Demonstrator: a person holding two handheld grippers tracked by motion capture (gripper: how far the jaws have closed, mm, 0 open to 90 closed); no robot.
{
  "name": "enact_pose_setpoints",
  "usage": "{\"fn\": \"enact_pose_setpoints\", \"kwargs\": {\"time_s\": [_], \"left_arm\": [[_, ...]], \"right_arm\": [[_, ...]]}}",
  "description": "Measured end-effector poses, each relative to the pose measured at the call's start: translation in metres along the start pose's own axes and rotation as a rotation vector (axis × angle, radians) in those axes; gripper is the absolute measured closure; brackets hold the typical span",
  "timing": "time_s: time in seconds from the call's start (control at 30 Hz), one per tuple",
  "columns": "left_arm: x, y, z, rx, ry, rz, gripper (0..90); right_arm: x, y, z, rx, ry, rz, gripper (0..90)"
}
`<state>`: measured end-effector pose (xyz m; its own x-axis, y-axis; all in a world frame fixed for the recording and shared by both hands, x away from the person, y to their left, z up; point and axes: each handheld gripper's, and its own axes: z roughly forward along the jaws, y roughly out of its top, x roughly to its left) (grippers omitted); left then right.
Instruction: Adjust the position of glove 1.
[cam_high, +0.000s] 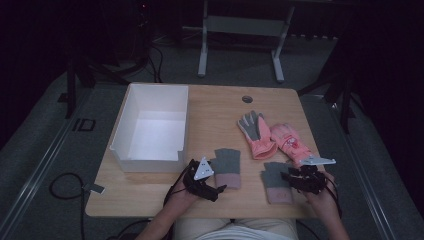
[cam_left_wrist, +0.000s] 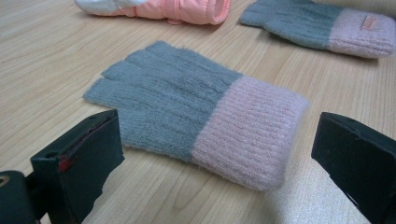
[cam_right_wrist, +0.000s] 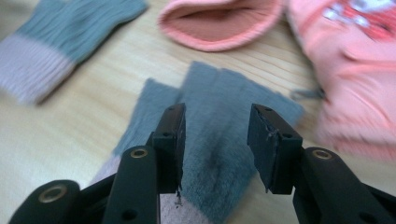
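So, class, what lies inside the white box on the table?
The white box shows a bare white floor, nothing lying on it. Its near wall hides the strip of floor just behind it.

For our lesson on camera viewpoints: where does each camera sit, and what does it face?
High view: above the person's side, looking down on the table; forearms and both claws show.
Left gripper view: on the left claw, facing a grey-pink glove.
Right gripper view: on the right claw, above the other grey glove.
Shared: both grey gloves.

text: none legible; glove tag (cam_left_wrist: 369, 22): too small to read
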<state>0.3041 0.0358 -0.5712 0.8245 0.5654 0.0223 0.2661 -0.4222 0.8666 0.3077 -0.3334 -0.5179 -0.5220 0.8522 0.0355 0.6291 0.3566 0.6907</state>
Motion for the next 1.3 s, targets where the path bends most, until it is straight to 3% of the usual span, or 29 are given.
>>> {"fn": "enact_pose_setpoints", "kwargs": {"time_s": [0.17, 0.3, 0.5, 0.7, 0.87, 1.07, 1.13, 1.3], "left_arm": [[0.0, 0.0, 0.0, 0.001, 0.001, -0.001, 1.6], [0.001, 0.0, 0.0, 0.002, 0.002, -0.005, 1.6], [0.0, -0.001, 0.0, 0.007, 0.001, -0.001, 1.6], [0.0, 0.0, 0.0, 0.007, -0.001, 0.004, 1.6], [0.0, 0.0, 0.001, 0.01, -0.002, 0.007, 1.6], [0.0, 0.0, 0.0, 0.01, 0.0, 0.008, 1.6], [0.0, 0.0, 0.0, 0.007, 0.001, 0.012, 1.6], [0.001, 0.0, 0.0, 0.005, 0.002, 0.004, 1.6]], "right_arm": [[-0.005, 0.006, 0.008, 0.071, 0.054, -0.147, 56.9], [-0.004, 0.01, 0.016, 0.131, 0.073, -0.209, 56.6], [-0.004, 0.008, 0.024, 0.167, 0.069, -0.202, 59.7], [0.0, 0.005, 0.03, 0.211, 0.023, -0.228, 60.3], [0.004, 0.006, 0.031, 0.227, 0.015, -0.225, 71.8], [0.006, 0.005, 0.031, 0.22, -0.004, -0.165, 82.2], [0.008, 0.005, 0.03, 0.21, -0.015, -0.167, 83.5], [0.008, 0.009, 0.019, 0.167, 0.014, -0.108, 84.7]]}}
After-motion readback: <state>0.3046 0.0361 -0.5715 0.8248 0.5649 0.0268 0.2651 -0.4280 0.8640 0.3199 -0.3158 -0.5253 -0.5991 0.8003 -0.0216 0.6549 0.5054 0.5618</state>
